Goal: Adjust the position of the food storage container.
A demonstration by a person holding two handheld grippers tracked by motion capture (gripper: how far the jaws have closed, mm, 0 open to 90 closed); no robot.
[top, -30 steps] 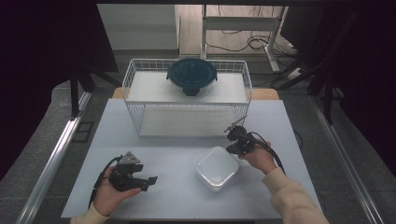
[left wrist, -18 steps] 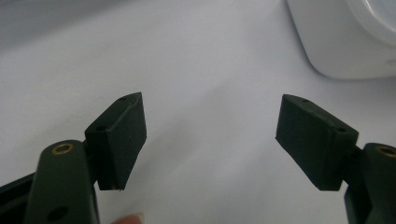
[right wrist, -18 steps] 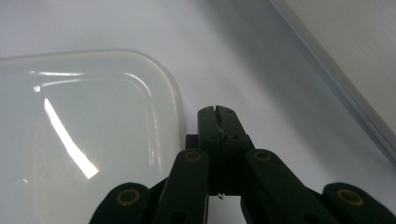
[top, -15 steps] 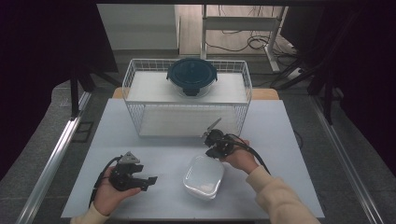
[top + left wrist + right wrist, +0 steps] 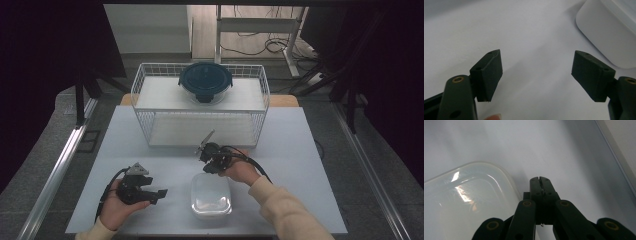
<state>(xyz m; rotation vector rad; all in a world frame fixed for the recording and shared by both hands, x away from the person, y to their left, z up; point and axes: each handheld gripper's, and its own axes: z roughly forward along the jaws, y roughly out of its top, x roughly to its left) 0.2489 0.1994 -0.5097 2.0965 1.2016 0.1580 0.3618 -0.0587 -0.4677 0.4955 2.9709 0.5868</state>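
Observation:
A translucent white plastic container lies on the white table near its front edge, also seen as the container and the container. My right gripper is just behind it, held low with its jaws shut. In the right gripper view the right gripper lies against the container's rounded corner, with nothing visible between the tips. My left gripper rests in the hand left of the container. The left gripper stands open over bare table, apart from the container.
A white wire basket stands at the back of the table. A round bowl with a dark blue lid sits at its rear. Dark floor, a rail on the left and cables lie beyond the table.
My right gripper has moved left along the table, and the container has shifted left and nearer the front edge with it. The left gripper has stayed put.

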